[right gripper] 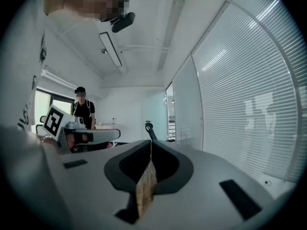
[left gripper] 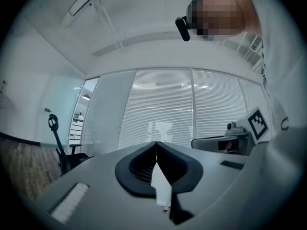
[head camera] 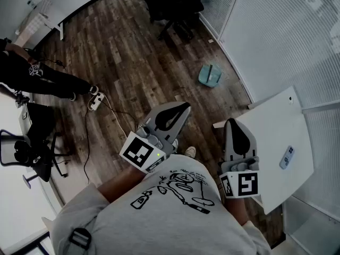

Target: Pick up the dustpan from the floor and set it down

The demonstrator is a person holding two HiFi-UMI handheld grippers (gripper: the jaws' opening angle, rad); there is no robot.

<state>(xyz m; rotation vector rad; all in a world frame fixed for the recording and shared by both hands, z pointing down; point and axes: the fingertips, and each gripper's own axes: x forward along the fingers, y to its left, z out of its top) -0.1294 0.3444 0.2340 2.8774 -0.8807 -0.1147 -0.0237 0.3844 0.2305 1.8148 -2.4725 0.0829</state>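
The teal dustpan point(head camera: 210, 74) lies on the wooden floor near the blind-covered glass wall, well ahead of both grippers. My left gripper point(head camera: 183, 109) is held level at chest height, its jaws closed tip to tip with nothing between them; in the left gripper view its tips point(left gripper: 156, 145) meet against the blinds. Beside it, my right gripper point(head camera: 234, 124) is also level and shut with nothing in it, and its tips point(right gripper: 151, 143) meet in the right gripper view. Neither gripper is near the dustpan.
A white table point(head camera: 276, 142) with a small remote point(head camera: 287, 156) stands at my right. A black office chair point(head camera: 175, 7) is at the far end. A person in black point(head camera: 32, 73), a power strip point(head camera: 95, 100) with cable and another chair point(head camera: 26, 147) are at the left.
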